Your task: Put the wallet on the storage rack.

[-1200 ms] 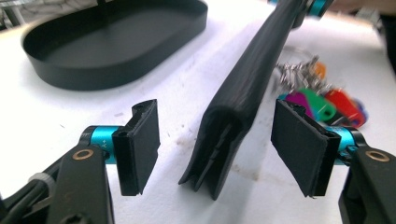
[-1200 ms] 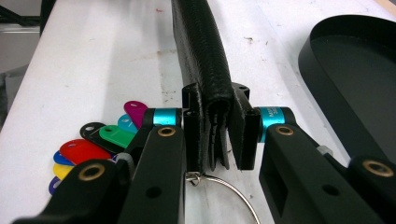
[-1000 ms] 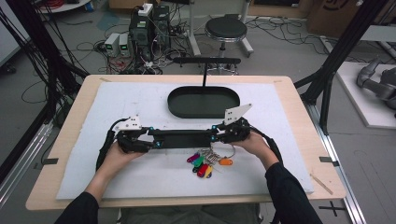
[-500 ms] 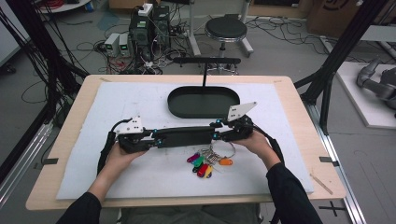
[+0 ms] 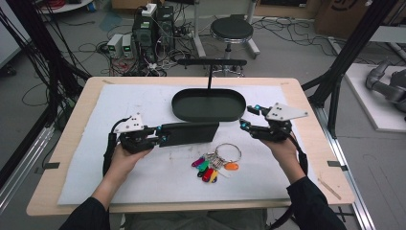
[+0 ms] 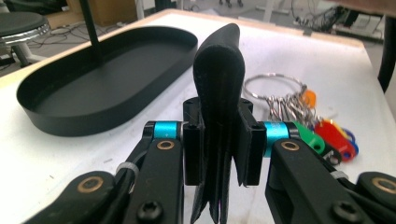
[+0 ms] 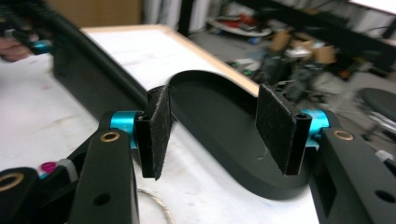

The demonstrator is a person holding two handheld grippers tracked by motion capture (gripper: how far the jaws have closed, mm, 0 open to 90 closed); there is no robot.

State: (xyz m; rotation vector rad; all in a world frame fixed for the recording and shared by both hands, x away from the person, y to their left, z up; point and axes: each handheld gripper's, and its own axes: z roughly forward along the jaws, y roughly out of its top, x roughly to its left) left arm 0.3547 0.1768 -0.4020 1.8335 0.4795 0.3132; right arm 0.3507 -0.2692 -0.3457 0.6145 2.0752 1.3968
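A black folded wallet [image 5: 189,133] sticks out level over the white mat, with my left gripper [image 5: 160,139] shut on its left end. The left jaws have just been closing on it. In the left gripper view the wallet [image 6: 219,93] stands edge-on between the pads of the left gripper [image 6: 219,149]. My right gripper [image 5: 248,117] hovers to the right of the wallet, apart from it. In the right gripper view the right gripper [image 7: 212,126] has nothing between its fingers; its jaws have just been opening. A key ring with coloured tags [image 5: 215,163] lies on the mat in front of the wallet.
A black oval tray [image 5: 209,119] sits behind the wallet at mid-table, and a thin post with a crossbar [image 5: 209,72] rises from it. The white mat [image 5: 119,105] covers most of the wooden table. Cables, a stool and equipment stand on the floor beyond.
The right gripper has let go of the wallet's right end, opened, and drawn away to the right and up. The left gripper stays where it was, with the wallet in it.
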